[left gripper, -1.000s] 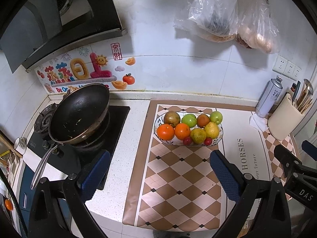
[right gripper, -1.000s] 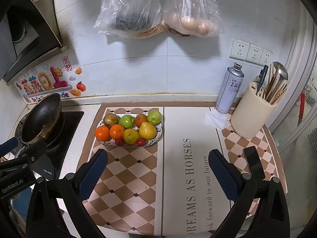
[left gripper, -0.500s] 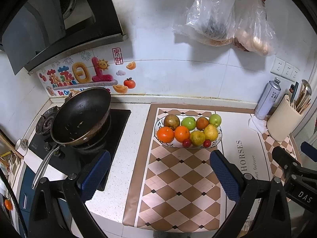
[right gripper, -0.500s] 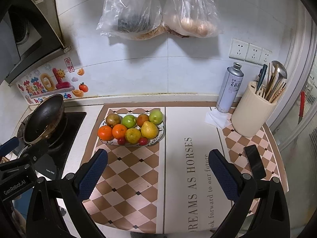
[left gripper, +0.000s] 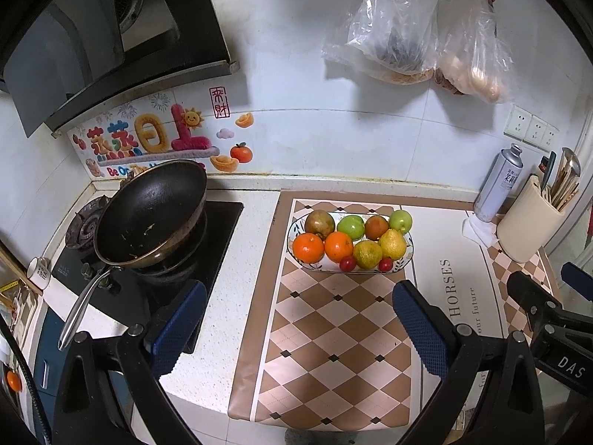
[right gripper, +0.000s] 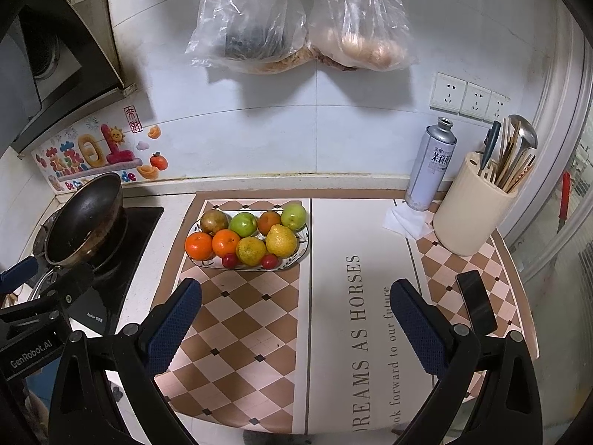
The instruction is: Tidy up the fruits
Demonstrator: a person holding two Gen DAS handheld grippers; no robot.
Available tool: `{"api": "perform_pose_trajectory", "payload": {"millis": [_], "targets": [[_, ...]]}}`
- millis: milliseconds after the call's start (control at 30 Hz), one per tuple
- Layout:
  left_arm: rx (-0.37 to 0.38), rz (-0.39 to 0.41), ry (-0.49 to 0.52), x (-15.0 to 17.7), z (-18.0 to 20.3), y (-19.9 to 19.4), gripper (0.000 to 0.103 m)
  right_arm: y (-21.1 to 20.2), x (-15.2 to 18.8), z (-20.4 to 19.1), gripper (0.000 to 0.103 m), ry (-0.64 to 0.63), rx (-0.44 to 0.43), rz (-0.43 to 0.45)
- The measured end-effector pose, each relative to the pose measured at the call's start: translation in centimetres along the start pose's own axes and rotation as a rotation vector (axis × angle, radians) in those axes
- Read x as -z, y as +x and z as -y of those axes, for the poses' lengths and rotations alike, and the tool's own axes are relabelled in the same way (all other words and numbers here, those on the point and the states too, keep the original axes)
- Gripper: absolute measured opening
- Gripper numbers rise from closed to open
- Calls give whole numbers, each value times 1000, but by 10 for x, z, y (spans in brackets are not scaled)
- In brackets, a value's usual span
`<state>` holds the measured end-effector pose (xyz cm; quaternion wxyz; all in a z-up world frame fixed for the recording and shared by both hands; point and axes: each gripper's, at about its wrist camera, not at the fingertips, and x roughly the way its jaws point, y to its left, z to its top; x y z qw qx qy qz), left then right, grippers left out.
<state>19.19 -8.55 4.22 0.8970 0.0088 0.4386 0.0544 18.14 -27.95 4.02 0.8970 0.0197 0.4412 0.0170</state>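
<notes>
Both wrist views have drawn back from the counter over the last second. From left: the left gripper (left gripper: pixel 296 319) spread wide and empty, the white patterned oval dish (right gripper: pixel 296 257) of neatly rowed oranges, apples, pears — then the right gripper (right gripper: pixel 292 315), likewise open, holding nothing. The sorting looks finished.

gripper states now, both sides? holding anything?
Left gripper: open, holding nothing, above the mat short of the fruit plate.
Right gripper: open, holding nothing, above the mat.

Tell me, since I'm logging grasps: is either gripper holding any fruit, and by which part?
Nothing is held. The left gripper and right gripper are both open, short of the fruit plate.
</notes>
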Motion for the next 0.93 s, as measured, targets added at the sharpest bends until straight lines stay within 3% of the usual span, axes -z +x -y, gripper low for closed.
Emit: {"api": "perform_pose_trajectory", "payload": {"millis": [933], "targets": [[-1,35,11,-1,4,-8,103,-4,-2,1,103,17,-2,13]]}}
